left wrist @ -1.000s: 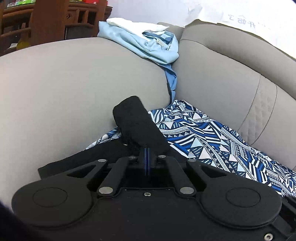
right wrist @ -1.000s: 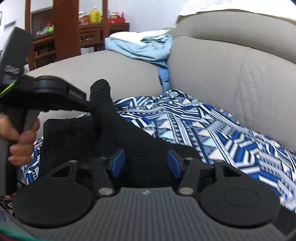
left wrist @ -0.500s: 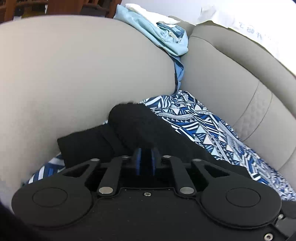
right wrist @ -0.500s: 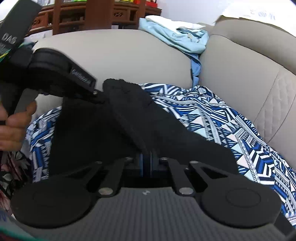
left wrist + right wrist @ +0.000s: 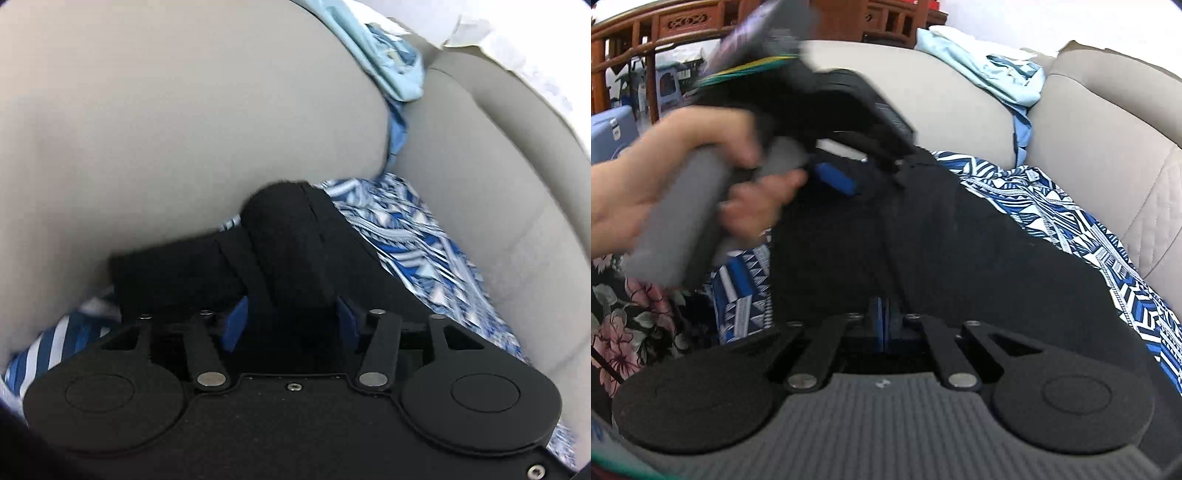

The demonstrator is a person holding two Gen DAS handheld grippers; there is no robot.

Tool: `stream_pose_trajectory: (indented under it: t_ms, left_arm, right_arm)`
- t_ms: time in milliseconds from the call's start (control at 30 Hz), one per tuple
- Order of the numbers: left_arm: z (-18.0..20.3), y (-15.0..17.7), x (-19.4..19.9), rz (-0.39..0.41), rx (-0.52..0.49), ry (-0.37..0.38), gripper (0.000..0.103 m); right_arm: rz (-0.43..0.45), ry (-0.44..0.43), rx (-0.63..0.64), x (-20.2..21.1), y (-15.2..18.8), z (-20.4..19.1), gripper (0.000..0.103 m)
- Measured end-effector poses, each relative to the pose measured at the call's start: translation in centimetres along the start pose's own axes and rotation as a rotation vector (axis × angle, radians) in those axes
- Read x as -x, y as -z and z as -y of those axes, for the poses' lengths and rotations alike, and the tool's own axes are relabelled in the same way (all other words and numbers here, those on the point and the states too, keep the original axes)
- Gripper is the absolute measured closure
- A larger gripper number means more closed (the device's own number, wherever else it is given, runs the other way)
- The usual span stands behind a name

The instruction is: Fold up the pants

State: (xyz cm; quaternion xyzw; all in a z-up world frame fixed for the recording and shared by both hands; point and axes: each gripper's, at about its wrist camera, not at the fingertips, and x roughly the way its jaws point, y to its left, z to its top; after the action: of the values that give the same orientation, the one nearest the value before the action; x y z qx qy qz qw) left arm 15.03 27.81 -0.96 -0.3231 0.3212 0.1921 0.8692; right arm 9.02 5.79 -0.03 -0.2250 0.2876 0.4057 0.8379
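Hiding its pads, black pants (image 5: 960, 240) fill the right claw (image 5: 882, 325)'s clamp; left claw (image 5: 291, 325) just parted.

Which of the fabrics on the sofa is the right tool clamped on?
The plain black pants. The right tool pinches their near edge. The blue-and-white patterned cloth lies beneath them, and the light blue garment is draped over the armrest.

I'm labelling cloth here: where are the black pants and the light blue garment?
black pants (image 5: 979, 236): right wrist view, middle of the fabric.
light blue garment (image 5: 1004, 79): right wrist view, bunched part on the sofa.
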Motion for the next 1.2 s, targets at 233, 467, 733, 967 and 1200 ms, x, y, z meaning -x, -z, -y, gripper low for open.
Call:
stream_pose_trajectory:
  t_ms: [233,467,733,967,1200]
  left_arm:
    - [2.2,-0.2,-0.2,0.076,-0.119,-0.097,0.098]
    - [2.1,-0.4,4.0,0.160,-0.138,-0.077,0.100]
    - [2.0,-0.4,8.2,0.228,-0.172,-0.086,0.100]
    - [1.6,0.3,7.8,0.186,-0.176,-0.170,0.100]
    - [2.6,0.6,6.9,0.184,-0.192,-0.228,0.100]
  right_arm:
    - [0.013,0.051,-0.144,1.3,1.6,0.4,0.071]
    - [0.049,0.310,-0.459,8.2,7.7,5.6,0.059]
    - [-0.005,0.858,-0.782,20.6,17.4,16.4,0.049]
    - [-0.072,1.125,-0.954,27.1,25.5,25.3,0.038]
    - [-0.117,1.100,-1.056,25.0,28.3,31.7,0.032]
